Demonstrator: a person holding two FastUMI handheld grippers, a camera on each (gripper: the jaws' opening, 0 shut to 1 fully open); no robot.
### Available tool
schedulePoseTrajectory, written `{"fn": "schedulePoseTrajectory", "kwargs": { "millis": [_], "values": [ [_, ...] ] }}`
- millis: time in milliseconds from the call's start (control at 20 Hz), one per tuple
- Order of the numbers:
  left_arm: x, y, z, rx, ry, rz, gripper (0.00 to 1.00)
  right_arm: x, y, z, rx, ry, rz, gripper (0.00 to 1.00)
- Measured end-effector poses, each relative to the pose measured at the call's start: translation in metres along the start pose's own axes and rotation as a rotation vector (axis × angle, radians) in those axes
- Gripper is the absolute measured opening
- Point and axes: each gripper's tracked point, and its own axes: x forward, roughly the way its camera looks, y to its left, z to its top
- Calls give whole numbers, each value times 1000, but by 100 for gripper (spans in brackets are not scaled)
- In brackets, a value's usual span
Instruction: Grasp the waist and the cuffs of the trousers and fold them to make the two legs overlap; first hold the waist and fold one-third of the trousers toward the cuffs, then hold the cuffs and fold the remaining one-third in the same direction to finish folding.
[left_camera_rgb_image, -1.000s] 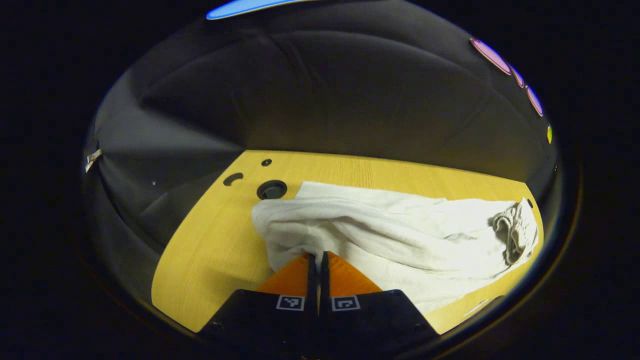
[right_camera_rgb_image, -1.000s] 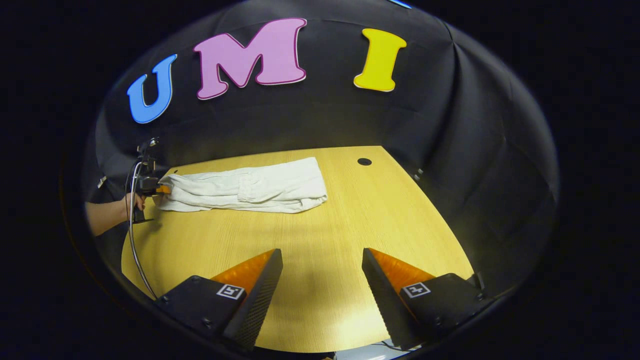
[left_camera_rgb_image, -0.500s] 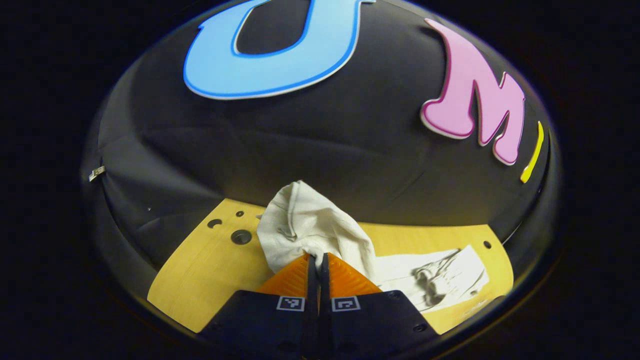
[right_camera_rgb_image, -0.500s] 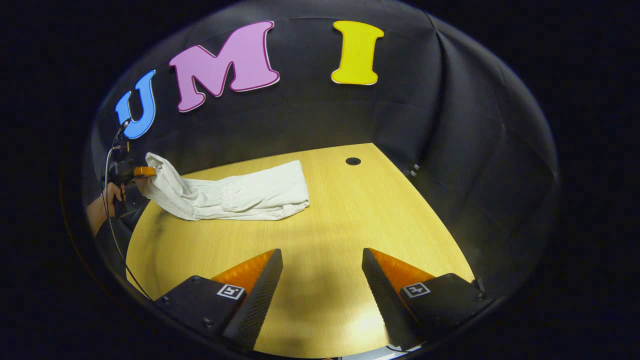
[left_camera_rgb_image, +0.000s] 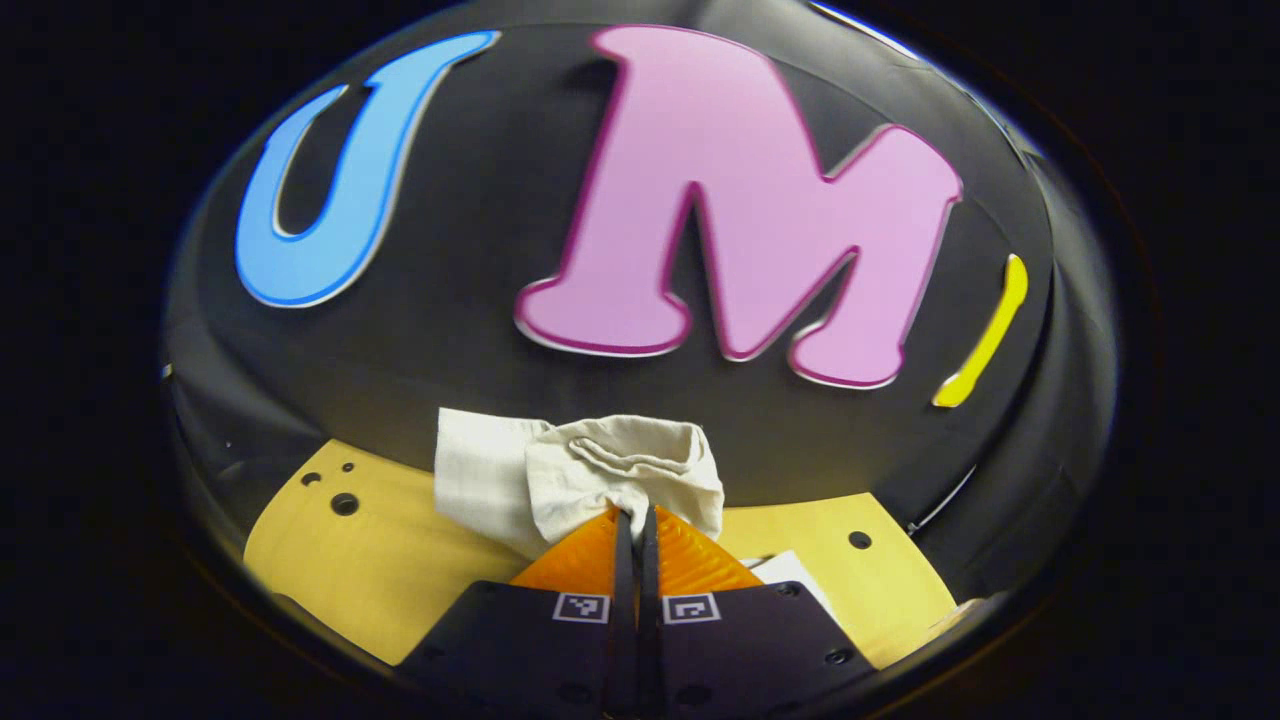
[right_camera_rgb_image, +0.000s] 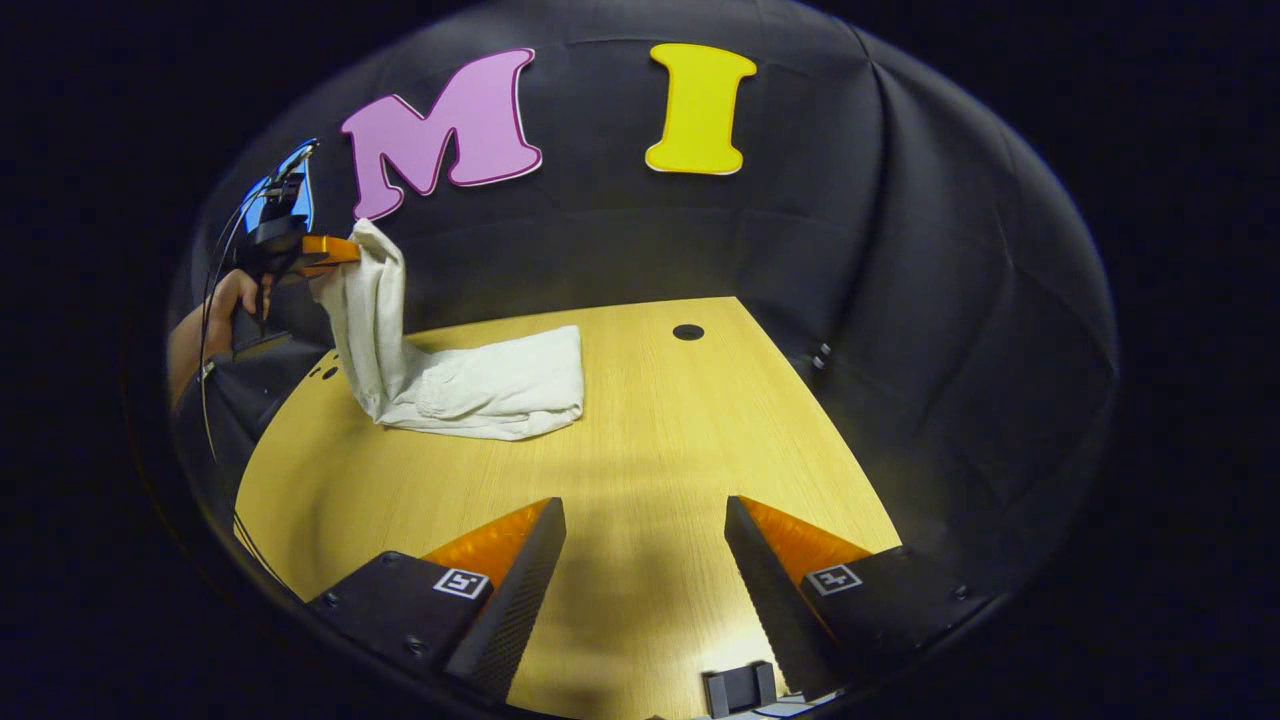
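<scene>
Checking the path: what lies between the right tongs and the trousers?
Bare table; the right gripper view shows nothing between the right tongs and the trousers.

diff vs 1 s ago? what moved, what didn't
The left gripper, shut on one end of the trousers throughout, has lifted that end from table level to well above the table, so the cloth now hangs in a steep drape. The rest of the trousers stayed flat on the table. The right gripper stayed open, holding nothing, over bare wood.
</scene>
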Motion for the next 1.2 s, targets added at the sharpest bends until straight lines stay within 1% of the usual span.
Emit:
{"fn": "schedulePoseTrajectory", "kwargs": {
  "millis": [300, 400, 550, 600, 650, 700, 750, 800, 900, 950, 1050, 1100, 1200],
  "values": [
    [35, -106, -30, 129, 37, -91, 5, -2, -22, -4, 44, -18, 2, 98],
    [46, -127, -49, 171, 74, -109, 5, -5, -32, -8, 55, -20, -6, 98],
    [56, -152, -75, 197, 115, -122, 6, -10, -44, -16, 74, -16, -26, 98],
    [57, -158, -85, 201, 133, -133, 7, -13, -49, -22, 82, -10, -32, 99],
    [58, -166, -94, 207, 150, -145, 12, -15, -52, -26, 91, -6, -38, 98],
    [61, -172, -104, 217, 163, -150, 12, -17, -55, -30, 100, 0, -42, 99],
    [62, -177, -109, 228, 168, -149, 14, -19, -56, -35, 106, 9, -43, 99],
    [64, -183, -115, 235, 176, -152, 21, -21, -58, -39, 110, 15, -46, 99],
    [60, -190, -127, 238, 194, -154, 26, -23, -59, -43, 114, 20, -49, 99],
    [57, -191, -129, 235, 200, -151, 32, -25, -59, -42, 117, 20, -49, 99],
    [43, -185, -129, 229, 198, -143, 56, -30, -55, -38, 124, 2, -43, 99],
    [32, -181, -126, 226, 193, -142, 76, -31, -52, -35, 123, -7, -38, 99],
    [4, -168, -115, 217, 163, -132, 86, -35, -42, -30, 114, -23, -26, 99]
  ]
}}
